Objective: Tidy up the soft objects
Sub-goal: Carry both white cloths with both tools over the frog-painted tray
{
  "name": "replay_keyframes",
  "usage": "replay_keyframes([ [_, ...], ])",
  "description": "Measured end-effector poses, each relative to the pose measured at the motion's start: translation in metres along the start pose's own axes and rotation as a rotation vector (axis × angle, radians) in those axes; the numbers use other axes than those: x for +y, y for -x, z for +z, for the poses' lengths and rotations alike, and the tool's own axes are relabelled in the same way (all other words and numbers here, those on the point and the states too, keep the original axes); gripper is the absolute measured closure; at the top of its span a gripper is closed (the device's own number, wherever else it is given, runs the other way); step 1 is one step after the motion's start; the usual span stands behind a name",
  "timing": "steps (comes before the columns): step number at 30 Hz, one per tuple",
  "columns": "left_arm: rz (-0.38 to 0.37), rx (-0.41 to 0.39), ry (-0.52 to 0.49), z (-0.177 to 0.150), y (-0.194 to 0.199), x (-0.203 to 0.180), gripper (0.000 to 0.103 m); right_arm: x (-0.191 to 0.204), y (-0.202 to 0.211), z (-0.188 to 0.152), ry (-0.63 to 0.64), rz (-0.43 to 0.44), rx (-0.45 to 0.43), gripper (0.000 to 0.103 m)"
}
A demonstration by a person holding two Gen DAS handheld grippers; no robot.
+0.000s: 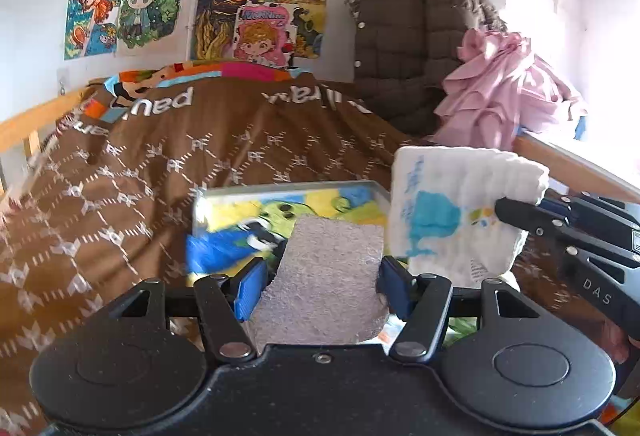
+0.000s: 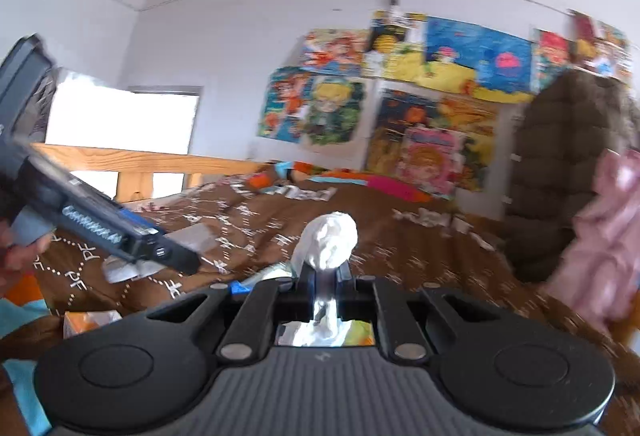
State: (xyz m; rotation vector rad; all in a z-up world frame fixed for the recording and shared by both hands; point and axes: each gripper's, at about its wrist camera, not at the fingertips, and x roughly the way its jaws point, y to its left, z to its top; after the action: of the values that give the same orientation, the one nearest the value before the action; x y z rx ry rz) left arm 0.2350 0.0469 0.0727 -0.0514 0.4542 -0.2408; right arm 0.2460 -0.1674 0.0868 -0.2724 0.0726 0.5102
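Over the brown bedspread [image 1: 240, 163], white cloth [image 1: 452, 211] pinched at its edge, right gripper [image 1: 504, 209]

white cloth [image 1: 460, 211]: blue print, folded, lifted over bed | grey towel piece [image 1: 324, 284]: flat, raised above tin

Bright daylight, blown out at the window [image 2: 120, 123]; motion-smeared bedspread [image 1: 120, 195]; fisheye-bent, dark-cornered edges.
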Motion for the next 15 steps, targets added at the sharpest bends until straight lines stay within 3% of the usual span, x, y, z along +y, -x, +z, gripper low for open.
replay_keyframes([
  [7,0.046,-0.044,0.024,0.035,-0.046,0.046,0.039,-0.003,-0.084,0.007,-0.012,0.082,0.022,0.093],
  [15,0.064,-0.027,0.081,0.031,-0.120,0.083,0.039,-0.018,-0.138,-0.019,-0.103,0.076,0.138,0.093],
])
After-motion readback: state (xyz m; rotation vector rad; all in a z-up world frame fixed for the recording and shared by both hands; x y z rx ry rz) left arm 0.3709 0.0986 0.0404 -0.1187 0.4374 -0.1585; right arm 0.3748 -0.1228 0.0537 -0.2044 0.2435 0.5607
